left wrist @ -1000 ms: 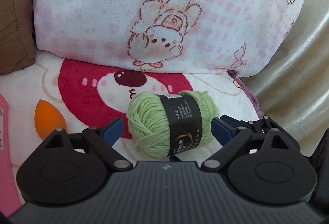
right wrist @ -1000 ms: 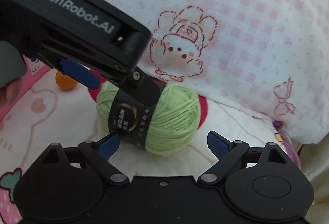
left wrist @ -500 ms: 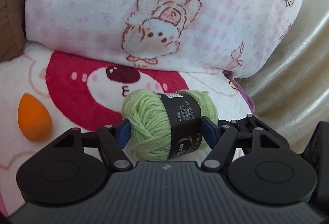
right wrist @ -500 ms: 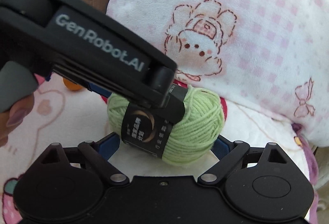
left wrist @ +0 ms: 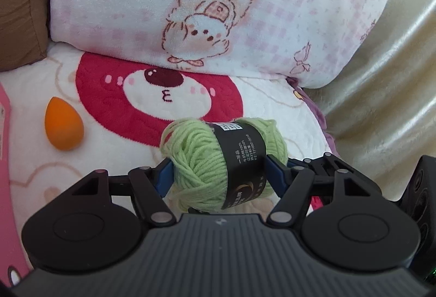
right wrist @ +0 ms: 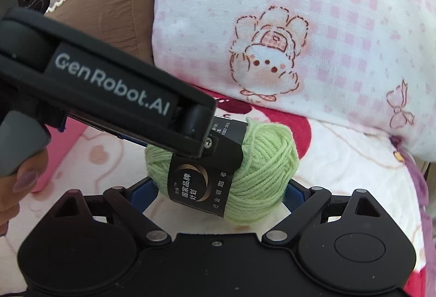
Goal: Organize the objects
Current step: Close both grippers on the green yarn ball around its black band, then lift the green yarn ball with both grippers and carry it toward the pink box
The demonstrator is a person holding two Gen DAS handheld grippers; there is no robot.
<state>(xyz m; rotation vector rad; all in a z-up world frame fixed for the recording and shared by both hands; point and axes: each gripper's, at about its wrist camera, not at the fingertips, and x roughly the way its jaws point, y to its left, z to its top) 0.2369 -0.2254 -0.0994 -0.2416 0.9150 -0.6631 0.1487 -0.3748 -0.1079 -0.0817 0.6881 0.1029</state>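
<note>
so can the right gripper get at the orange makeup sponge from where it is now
Probably not directly. The orange makeup sponge lies on the blanket to the left of the green yarn ball, which the left gripper is shut on. That gripper and the yarn sit between the right gripper and the sponge.

A plump pink-checked plush pillow with a bunny print (left wrist: 218, 10) is leaning over a white fleece blanket with a red bear face (left wrist: 163, 95), beside a brown cushion (left wrist: 19, 2).
</note>
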